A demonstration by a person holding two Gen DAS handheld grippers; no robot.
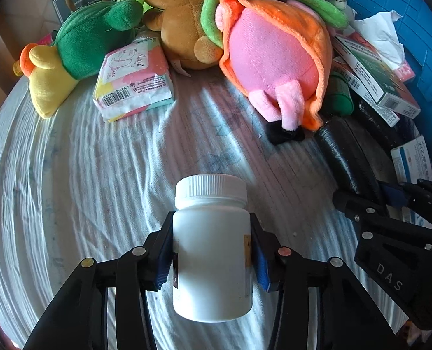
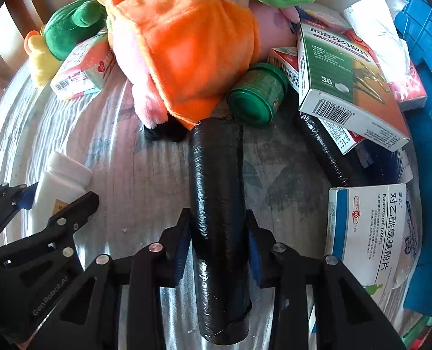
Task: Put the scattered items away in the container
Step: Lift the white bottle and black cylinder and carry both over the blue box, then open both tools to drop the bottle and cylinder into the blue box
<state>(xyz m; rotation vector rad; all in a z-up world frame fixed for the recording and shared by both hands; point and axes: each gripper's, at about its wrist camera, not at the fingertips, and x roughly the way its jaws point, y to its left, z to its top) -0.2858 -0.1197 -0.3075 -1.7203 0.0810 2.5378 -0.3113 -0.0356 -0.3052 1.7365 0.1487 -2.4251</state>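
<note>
Right wrist: black roll [image 2: 217, 204] points straight ahead, gripped.

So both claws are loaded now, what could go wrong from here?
1. The left claw pinches the smooth white bottle by its sides only; it might slip out on the way.
2. The black roll sticks out far ahead of the right claw, near the green jar and orange plush toy, so swinging it could knock them.
</note>
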